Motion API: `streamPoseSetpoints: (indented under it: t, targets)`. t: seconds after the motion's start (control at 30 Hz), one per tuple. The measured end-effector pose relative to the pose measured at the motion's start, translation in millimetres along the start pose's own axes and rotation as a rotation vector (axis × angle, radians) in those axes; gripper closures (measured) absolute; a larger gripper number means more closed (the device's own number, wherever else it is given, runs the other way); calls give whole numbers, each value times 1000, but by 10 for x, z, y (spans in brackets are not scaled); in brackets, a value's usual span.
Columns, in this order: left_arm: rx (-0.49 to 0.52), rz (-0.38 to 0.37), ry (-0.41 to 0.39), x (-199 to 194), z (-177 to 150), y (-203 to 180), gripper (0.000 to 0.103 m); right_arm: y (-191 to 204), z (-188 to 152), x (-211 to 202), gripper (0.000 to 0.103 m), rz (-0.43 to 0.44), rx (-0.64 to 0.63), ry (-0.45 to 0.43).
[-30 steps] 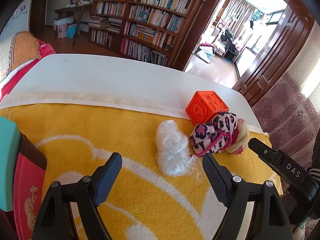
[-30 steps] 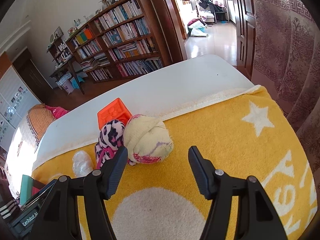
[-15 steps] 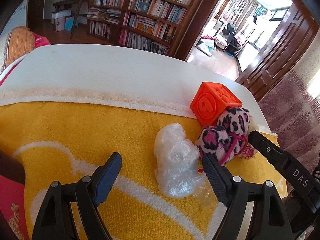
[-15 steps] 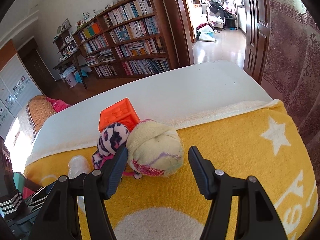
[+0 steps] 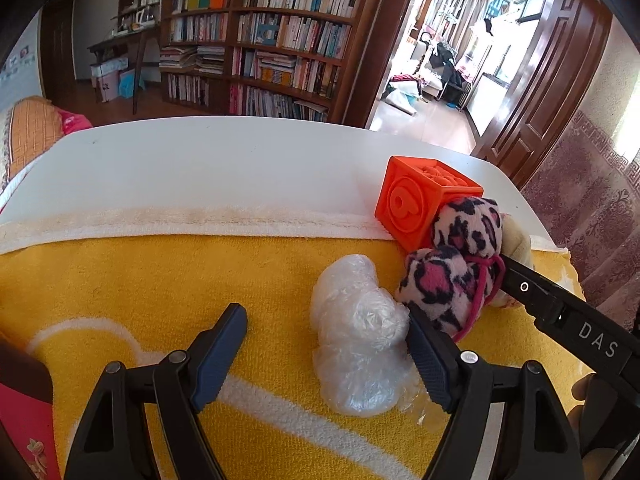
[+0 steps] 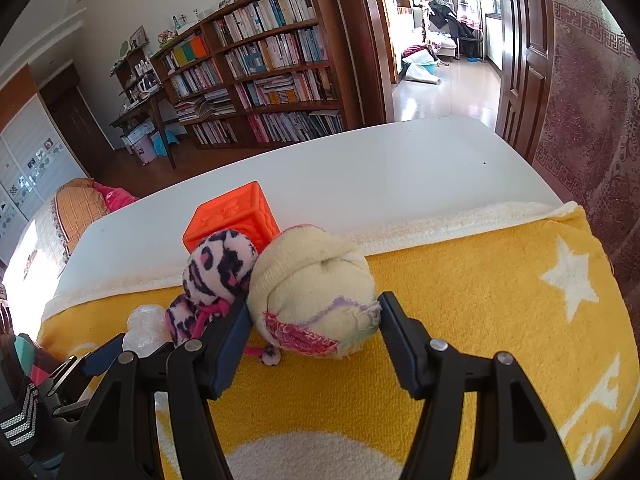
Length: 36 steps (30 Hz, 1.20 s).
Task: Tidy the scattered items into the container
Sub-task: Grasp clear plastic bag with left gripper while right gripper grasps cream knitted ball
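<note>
nothing binned yet: right gripper (image 6: 314, 312) spread around sock ball (image 6: 312, 284); left gripper (image 5: 326, 334) spread, plastic wad (image 5: 358, 336) at its 1 o'clock.

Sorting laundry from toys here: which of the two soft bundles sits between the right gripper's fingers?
The cream rolled sock, between the open right gripper. The leopard-print bundle lies outside its left finger.

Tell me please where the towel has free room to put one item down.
Free: yellow towel right of the cream sock ball, and left of the plastic wad. Crowded: orange cube, leopard sock, sock ball and wad, touching.
</note>
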State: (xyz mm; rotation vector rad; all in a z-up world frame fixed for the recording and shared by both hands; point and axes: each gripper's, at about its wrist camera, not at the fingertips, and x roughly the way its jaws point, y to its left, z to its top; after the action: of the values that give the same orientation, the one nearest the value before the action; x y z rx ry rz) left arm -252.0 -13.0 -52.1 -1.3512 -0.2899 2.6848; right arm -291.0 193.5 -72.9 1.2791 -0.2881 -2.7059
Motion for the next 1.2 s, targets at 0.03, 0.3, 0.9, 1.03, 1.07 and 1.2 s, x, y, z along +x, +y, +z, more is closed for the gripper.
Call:
streamPoseSetpoints:
  t: [0.03, 0.3, 0.9, 1.03, 1.07, 1.2]
  targets:
    - [-5, 0, -3, -10, -3, 17, 34, 9, 0, 0, 36, -2, -1, -2]
    - [-18, -13, -9, -51, -8, 67, 45, 25, -1, -21, 38, 0, 8, -4]
    - [-3, -21, -70, -298, -1, -15, 46, -88, 70, -265, 38, 24, 69, -56]
    - [-14, -29, -56, -292, -16, 19, 58, -116, 96, -321, 38, 34, 87, -69]
    - [-14, -20, -51, -271, -21, 25, 58, -121, 98, -328, 38, 37, 92, -69]
    - [-32, -48, -19, -191, -54, 7, 57, -125, 103, -323, 38, 40, 95, -67]
